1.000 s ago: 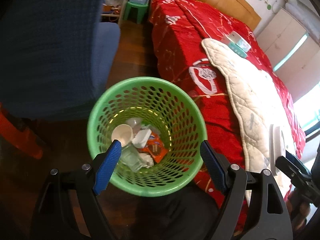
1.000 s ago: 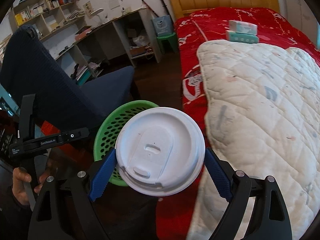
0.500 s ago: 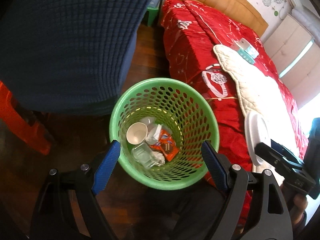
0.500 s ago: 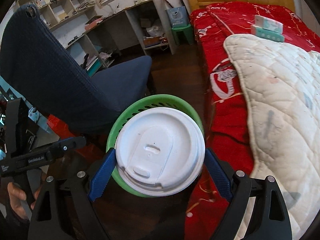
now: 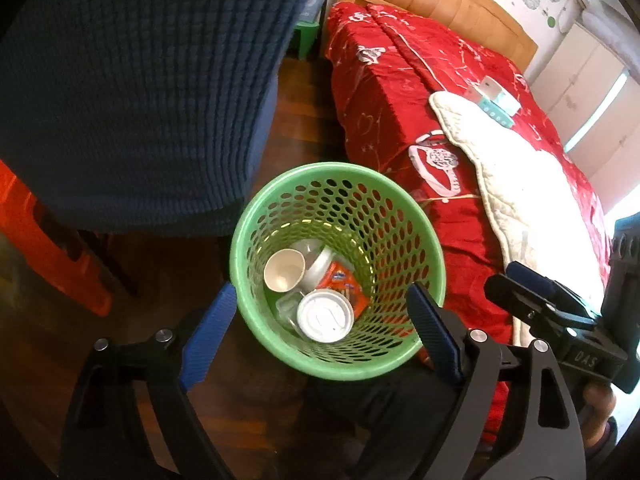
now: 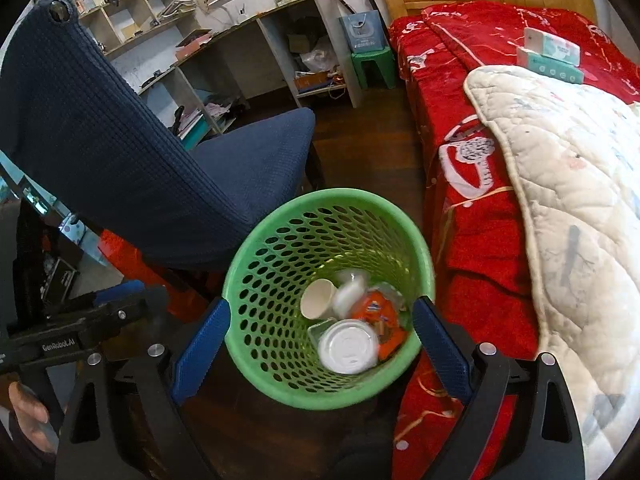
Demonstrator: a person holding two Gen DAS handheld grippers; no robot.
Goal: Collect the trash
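Floor [image 6: 372, 128]: dark wood
Bed [image 6: 480, 168]: red cover, wooden headboard
Chair [image 6: 120, 168]: navy
Shelves [image 6: 132, 12]: cluttered, against the wall

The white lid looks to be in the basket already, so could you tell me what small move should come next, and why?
Probably lift the right gripper away from the green basket: its jaws are open and empty, and the white lid lies inside on the other trash.

The right gripper [image 6: 320, 344] let go of the white lid [image 6: 349, 346], which dropped below it into the green basket [image 6: 256, 280].
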